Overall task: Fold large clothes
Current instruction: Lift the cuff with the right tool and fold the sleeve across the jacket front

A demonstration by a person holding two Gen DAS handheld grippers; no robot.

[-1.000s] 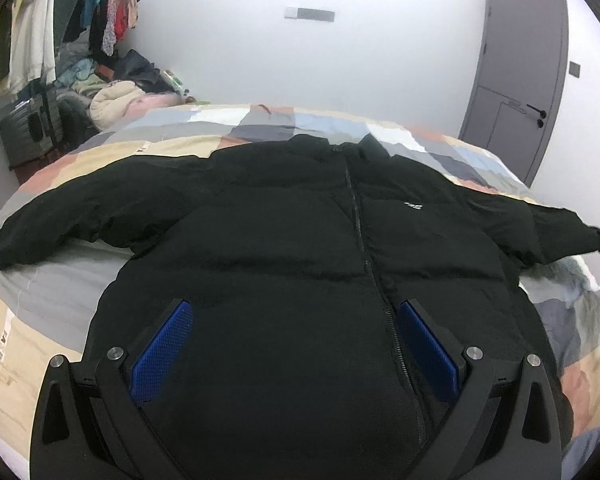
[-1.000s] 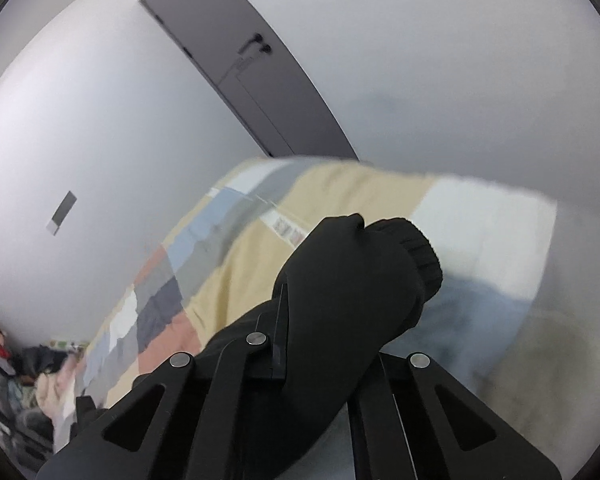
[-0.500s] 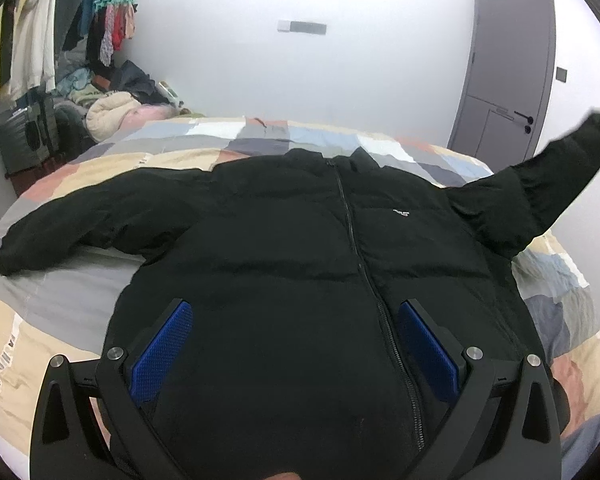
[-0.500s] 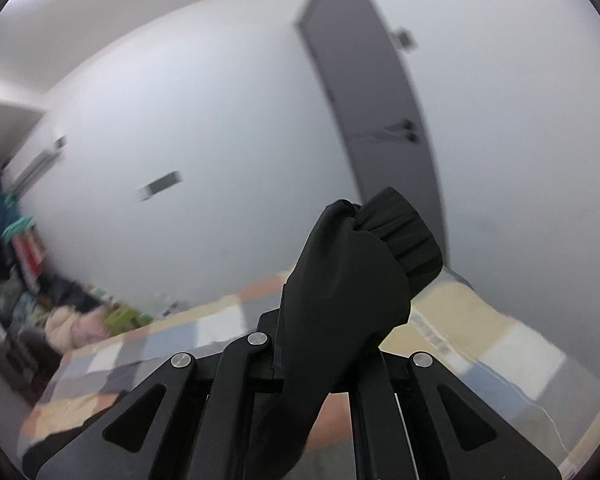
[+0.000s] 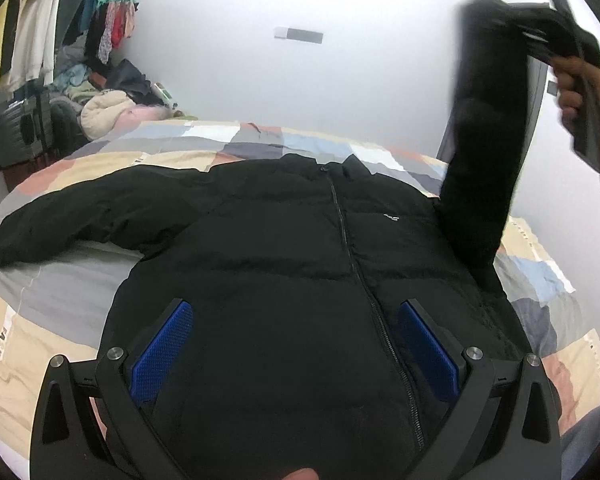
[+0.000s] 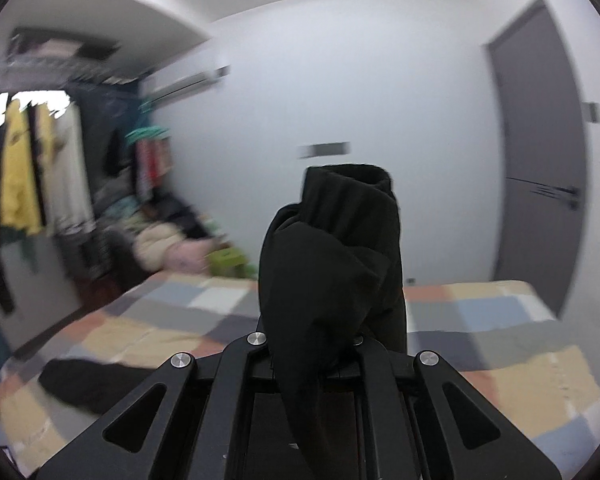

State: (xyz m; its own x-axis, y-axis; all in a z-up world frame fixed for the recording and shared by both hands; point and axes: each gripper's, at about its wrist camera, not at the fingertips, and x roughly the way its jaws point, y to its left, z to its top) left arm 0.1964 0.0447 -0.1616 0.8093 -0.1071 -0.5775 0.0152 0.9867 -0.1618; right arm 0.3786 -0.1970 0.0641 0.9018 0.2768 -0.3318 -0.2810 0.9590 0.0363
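— Where's the jacket from where you sit?

— The black puffer jacket [image 5: 284, 248] lies front-up on the patchwork bedspread [image 5: 60, 292], zip closed, collar toward the far wall. One sleeve [image 5: 72, 220] is stretched out flat toward the left edge of the bed. The other sleeve [image 5: 488, 152] I have lifted clear of the bed — it hangs from my right gripper [image 6: 320, 344], up at the right of the left camera.

— And the jaws?

— Right jaws are clamped on the cuff [image 6: 352, 208], which bunches up between them and sticks out ahead of the camera. My left gripper [image 5: 296, 344] has its jaws spread wide over the jacket's lower front, blue pads [image 5: 162, 352] on either side, nothing between them that they press on.

— Any containers around?

— Only a dark suitcase [image 5: 20, 132] by the clothes rack [image 5: 40, 20], closed; I cannot tell what is in it.
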